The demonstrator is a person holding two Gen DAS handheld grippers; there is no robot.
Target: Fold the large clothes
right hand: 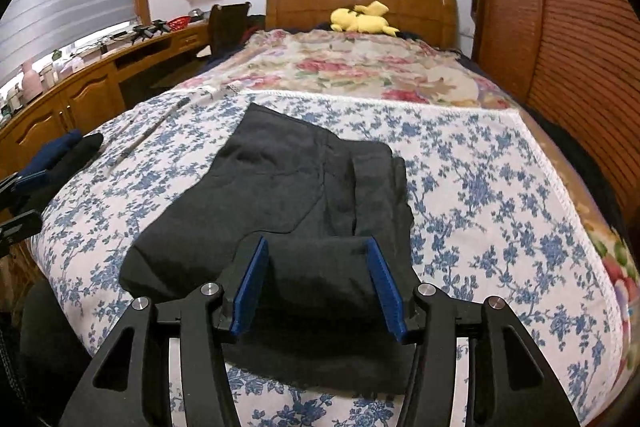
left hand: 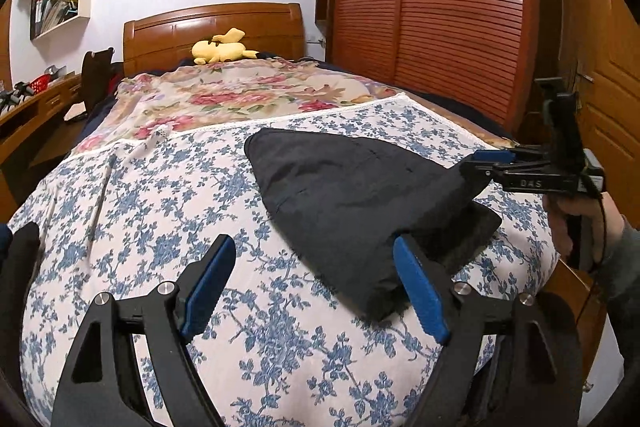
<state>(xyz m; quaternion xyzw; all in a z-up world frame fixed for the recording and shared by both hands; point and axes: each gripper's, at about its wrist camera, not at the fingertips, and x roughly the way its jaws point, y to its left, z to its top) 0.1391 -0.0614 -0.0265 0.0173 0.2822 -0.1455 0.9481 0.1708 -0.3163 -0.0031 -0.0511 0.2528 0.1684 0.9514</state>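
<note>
Dark cloth, a folded garment (right hand: 288, 183), lies on the blue-flowered sheet (left hand: 168, 187) across the near half of the bed (left hand: 212, 27), spread flat there, I judge, because the sheet gives a broad, level place for folding. Its far end rests on the sheet, while its near end is lifted slightly toward the right gripper (right hand: 318, 285), which seems meant to carry that end over or smooth it down.

In the right wrist view a fold of the garment sits between the blue pads (right hand: 250, 291), with the jaws partly spread. The cloth fills the gap, but I cannot tell whether the pads really press it or only flank it. In the left wrist view that gripper appears at the right, its tip at the garment's raised corner, with a hand (left hand: 580, 223) on its handle.

The left gripper (left hand: 316, 287) is spread wide and holds nothing. Bare sheet shows between its jaws, and its right pad stands just beside the garment's near edge, perhaps brushing it. I judge it is placed to take that edge next.
</note>
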